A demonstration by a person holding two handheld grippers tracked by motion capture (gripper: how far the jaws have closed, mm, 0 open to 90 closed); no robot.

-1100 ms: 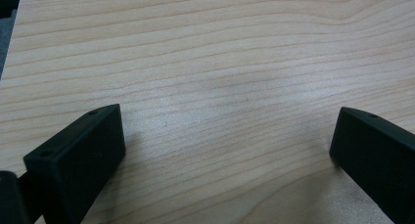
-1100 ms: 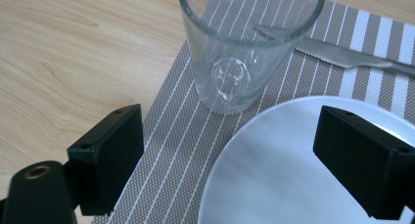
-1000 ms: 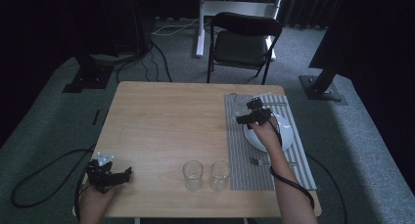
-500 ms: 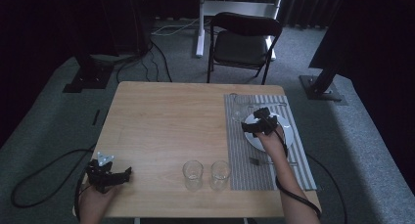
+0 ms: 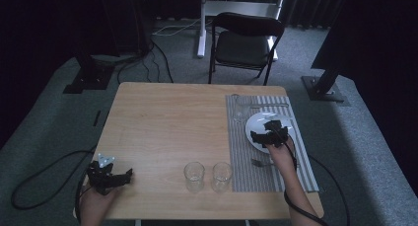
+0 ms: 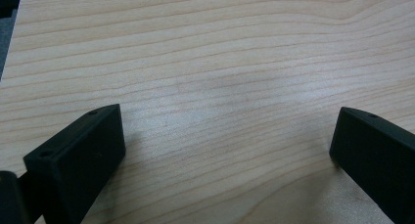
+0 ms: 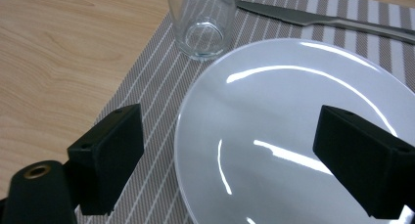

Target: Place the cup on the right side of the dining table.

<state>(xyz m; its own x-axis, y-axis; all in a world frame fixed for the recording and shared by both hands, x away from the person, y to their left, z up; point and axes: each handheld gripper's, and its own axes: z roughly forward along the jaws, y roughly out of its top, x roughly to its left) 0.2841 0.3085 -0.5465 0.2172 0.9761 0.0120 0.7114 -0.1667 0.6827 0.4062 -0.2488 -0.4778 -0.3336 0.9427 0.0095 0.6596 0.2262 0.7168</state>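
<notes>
The right gripper [image 7: 230,155] hovers with jaws spread wide over the white plate [image 7: 303,131], which lies on the striped placemat [image 7: 156,116] beside a drinking glass [image 7: 201,18] and knife [image 7: 313,16]. The left gripper [image 5: 111,176], also wide open, rests on the bare worktop [image 5: 172,132].

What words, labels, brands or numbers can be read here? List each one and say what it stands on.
None: no readable text in any view.
The plate, the glass beside it, the knife and the striped placemat are unmarked.
The two glasses at the table's near edge carry no print.
The right claw and left claw show plain black, with no lettering.
</notes>
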